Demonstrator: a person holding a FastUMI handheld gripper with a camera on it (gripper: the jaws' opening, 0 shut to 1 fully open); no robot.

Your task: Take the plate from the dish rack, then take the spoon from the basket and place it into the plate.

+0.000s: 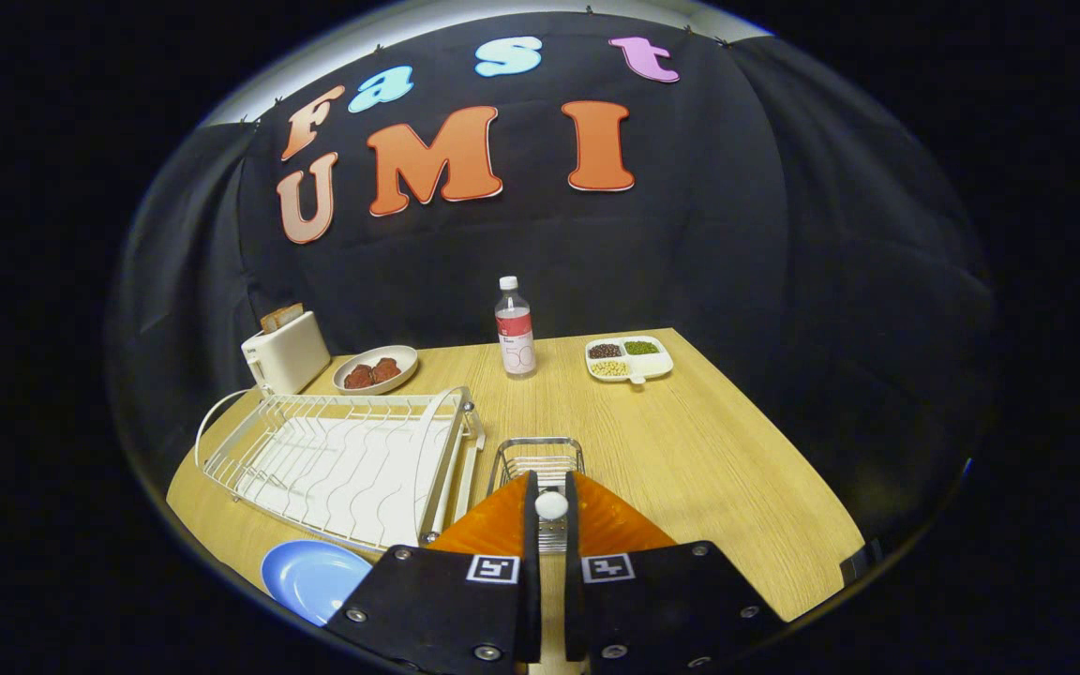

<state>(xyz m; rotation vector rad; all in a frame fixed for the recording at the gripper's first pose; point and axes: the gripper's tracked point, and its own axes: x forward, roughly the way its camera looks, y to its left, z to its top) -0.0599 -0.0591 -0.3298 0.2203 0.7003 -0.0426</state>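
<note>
gripper view: the tool point(550, 502) is nearly closed, clamped on the spoon point(551, 505) above the basket point(540, 459).

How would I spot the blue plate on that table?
Find the white wire dish rack on the wooden table. The blue plate lies flat at the rack's near corner, beside the gripper. It is the table's one blue dish, holding nothing.
</note>
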